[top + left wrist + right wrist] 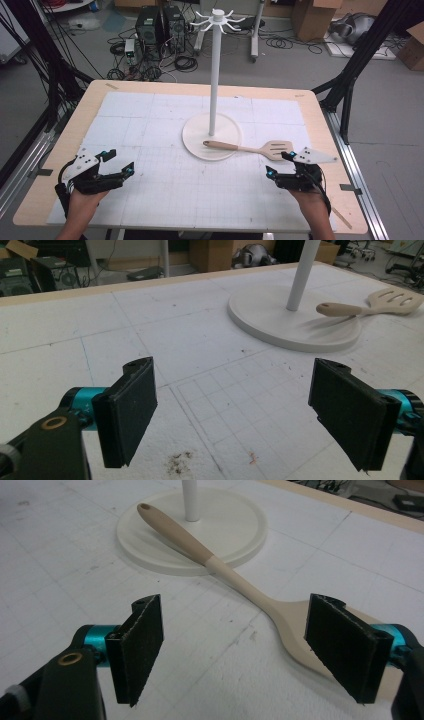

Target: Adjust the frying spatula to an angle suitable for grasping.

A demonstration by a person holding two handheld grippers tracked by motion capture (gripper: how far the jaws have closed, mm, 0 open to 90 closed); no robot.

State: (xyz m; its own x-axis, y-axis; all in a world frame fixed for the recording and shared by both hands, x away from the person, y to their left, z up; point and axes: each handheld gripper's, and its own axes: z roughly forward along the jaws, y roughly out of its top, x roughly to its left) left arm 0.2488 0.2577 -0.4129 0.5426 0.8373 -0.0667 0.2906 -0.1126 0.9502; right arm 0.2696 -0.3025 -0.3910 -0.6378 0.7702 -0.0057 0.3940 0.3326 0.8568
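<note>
Spatula (250, 148): a wooden slotted spatula lies flat on the white mat. The end of its handle rests on the round base of the stand, and its slotted blade lies on the mat toward the right side of the table.
Spatula in the right gripper view (235, 577): the blade passes behind the right-hand pad; the handle runs away toward the base.
Right gripper (280, 164): its jaws stand wide apart and grip nothing. It is just beside the blade, on the near side. If a pad touches the blade, one cannot tell.
Left gripper (116, 161): its jaws are also wide apart, with nothing between them. It is over the mat at the near left, well apart from the spatula.
Stand (213, 65): a white pole, upright on a round flat base (192, 137), with small hooks at the top.
Mat (165, 190): white, with a thin grid, on a wooden table (320, 107).
</note>
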